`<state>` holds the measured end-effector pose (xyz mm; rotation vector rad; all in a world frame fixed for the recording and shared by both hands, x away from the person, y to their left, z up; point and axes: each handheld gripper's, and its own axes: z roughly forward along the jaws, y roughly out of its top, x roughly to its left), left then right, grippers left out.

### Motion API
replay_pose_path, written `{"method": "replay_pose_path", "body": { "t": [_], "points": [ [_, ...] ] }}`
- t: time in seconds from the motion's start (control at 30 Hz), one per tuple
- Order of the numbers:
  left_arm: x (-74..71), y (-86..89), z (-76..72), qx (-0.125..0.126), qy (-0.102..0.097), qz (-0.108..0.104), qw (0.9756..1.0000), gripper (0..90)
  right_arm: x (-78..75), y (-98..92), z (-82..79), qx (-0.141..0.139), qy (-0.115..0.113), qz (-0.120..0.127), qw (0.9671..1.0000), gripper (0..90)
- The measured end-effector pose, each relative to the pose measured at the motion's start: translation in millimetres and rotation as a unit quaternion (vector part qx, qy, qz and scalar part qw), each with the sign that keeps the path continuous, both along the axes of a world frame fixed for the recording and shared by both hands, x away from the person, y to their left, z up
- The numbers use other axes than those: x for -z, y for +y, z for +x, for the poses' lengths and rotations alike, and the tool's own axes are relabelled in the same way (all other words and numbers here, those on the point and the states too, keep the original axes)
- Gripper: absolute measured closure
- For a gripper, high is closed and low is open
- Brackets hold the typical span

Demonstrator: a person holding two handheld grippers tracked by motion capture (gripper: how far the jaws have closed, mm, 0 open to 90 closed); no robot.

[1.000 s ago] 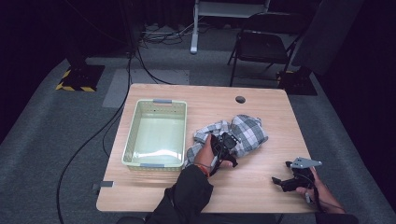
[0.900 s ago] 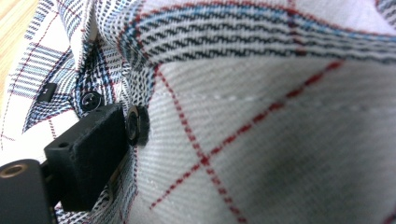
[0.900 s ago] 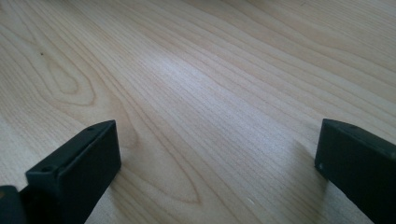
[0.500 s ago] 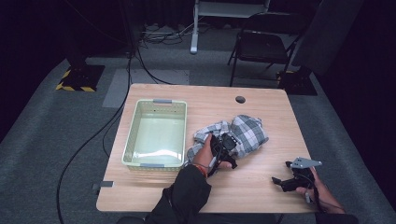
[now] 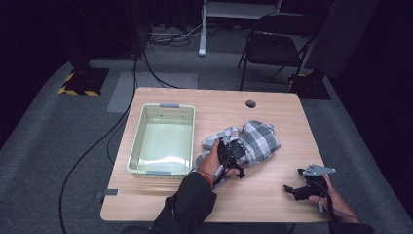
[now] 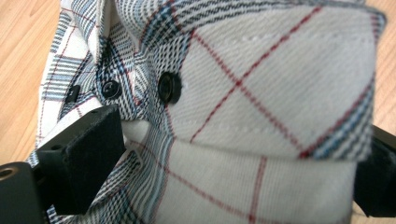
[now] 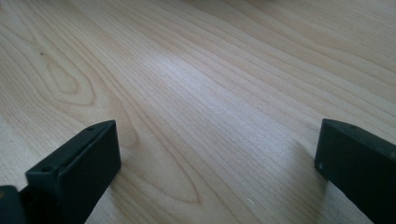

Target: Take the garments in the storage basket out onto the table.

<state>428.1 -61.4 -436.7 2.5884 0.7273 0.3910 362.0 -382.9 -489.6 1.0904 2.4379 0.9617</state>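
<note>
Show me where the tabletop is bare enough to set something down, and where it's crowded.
Bare wood: behind the plaid shirt around the round hole, and the front strip between the left gripper and right gripper. Crowded where shirt meets the green basket.

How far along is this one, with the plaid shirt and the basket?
Early. Done: nothing yet; the green basket holds nothing. In hand: the left tool has its jaws spread wide around a fold of the plaid shirt, which lies crumpled on the table beside the basket; a closed grip isn't visible. The right tool sits open over bare wood. Left, presumably: gripping, lifting and placing the shirt.
</note>
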Motion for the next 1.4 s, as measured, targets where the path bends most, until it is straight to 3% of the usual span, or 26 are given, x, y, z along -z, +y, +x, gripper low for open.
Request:
{"method": "replay_pose_path", "body": {
  "t": [0.33,0.97,1.07,1.4],
  "points": [
    [-1.5,4.0,-4.6,0.013,-0.017,0.001,0.9998,4.1,0.0,0.0,0.0,0.000,0.000,0.000,1.0000,0.4],
    [-11.0,9.9,-20.3,0.029,-0.025,0.005,0.9993,4.3,0.0,0.0,0.0,0.000,0.000,0.000,1.0000,0.4],
    [-10.1,13.5,-23.3,0.036,-0.031,0.015,0.9988,4.2,0.0,0.0,0.0,0.000,0.000,0.000,1.0000,0.5],
    [-11.7,22.7,-32.6,0.040,-0.035,0.010,0.9985,4.2,0.0,0.1,-0.1,0.000,-0.001,0.000,1.0000,0.6]
  ]
}}
